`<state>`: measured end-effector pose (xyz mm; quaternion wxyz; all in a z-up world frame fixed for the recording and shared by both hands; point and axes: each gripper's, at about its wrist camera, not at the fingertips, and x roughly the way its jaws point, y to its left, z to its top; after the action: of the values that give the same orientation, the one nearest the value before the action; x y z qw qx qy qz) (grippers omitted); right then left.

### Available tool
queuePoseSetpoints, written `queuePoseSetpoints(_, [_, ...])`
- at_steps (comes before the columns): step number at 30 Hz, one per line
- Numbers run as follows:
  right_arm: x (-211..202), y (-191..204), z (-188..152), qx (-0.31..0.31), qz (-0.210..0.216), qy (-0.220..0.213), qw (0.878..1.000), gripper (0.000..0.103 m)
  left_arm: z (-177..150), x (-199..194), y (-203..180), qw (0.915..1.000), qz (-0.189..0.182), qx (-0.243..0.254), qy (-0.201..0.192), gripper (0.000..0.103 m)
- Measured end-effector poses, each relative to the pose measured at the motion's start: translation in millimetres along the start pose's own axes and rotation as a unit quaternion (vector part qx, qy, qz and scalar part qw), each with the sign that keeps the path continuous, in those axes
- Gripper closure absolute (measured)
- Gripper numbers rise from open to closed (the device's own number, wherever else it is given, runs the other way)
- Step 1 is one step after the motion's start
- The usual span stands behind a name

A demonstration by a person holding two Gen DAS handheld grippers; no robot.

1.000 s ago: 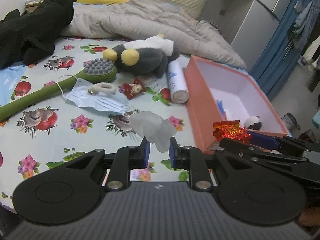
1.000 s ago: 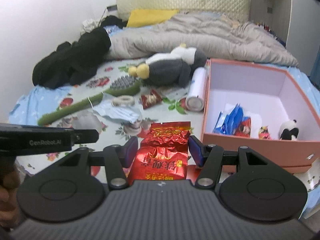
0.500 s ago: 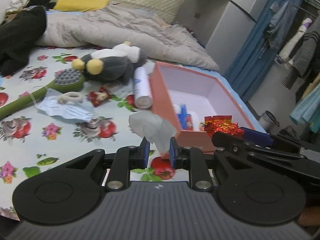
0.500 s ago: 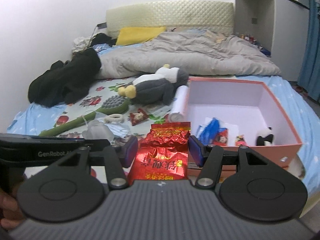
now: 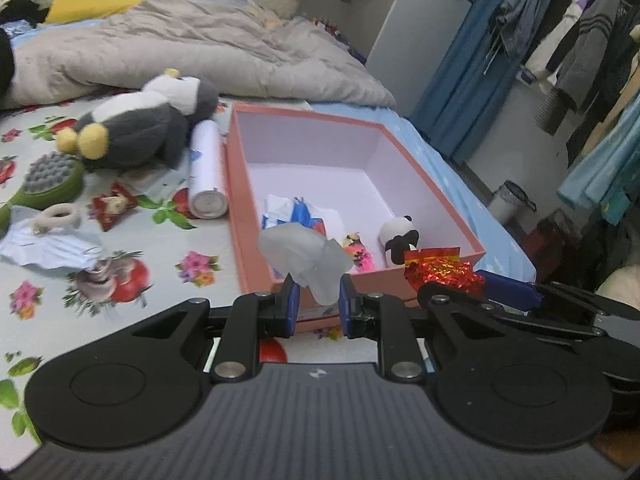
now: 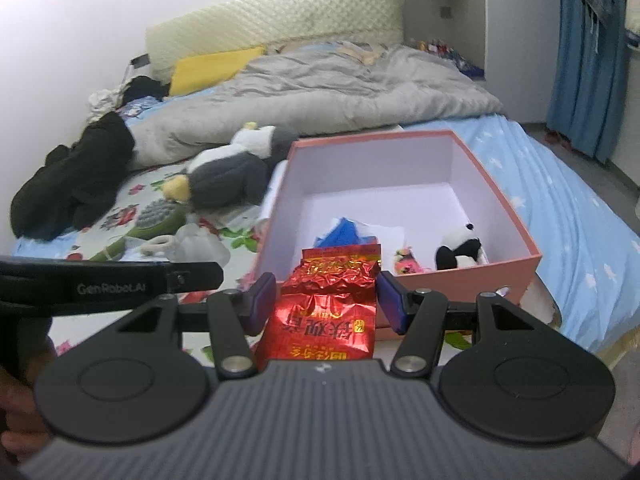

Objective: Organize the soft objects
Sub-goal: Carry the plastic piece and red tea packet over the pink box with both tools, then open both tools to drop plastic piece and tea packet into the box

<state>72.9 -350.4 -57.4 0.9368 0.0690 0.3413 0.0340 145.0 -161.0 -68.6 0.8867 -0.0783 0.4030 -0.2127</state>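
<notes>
both grippers nearer pink box (image 5: 408, 152): left gripper (image 5: 315, 309) pinching translucent blob (image 5: 304, 256), right gripper (image 6: 326, 300) crinkly foil (image 6: 332, 300).

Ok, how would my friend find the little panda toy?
Look on the bed for the big pink box. Inside, in its near right corner, sits the little panda toy, beside a pink wrapper. It is the only black-and-white plush in the box; the larger grey penguin lies outside.
</notes>
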Motion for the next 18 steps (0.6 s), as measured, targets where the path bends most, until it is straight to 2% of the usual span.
queuePoseSetpoints(7, [37.4,-37.5,19.3,0.017,-0.009,0.019,1.0,0.044,31.6,60.8,-8.0,0.9995,-0.002,-0.001,0.033,0.079])
queuePoseSetpoints(18, [124.1,-85.7,51.9,0.03,-0.023,0.061,0.997,0.044,74.1,164.8,-11.0,0.996,-0.004,-0.002,0.089,0.078])
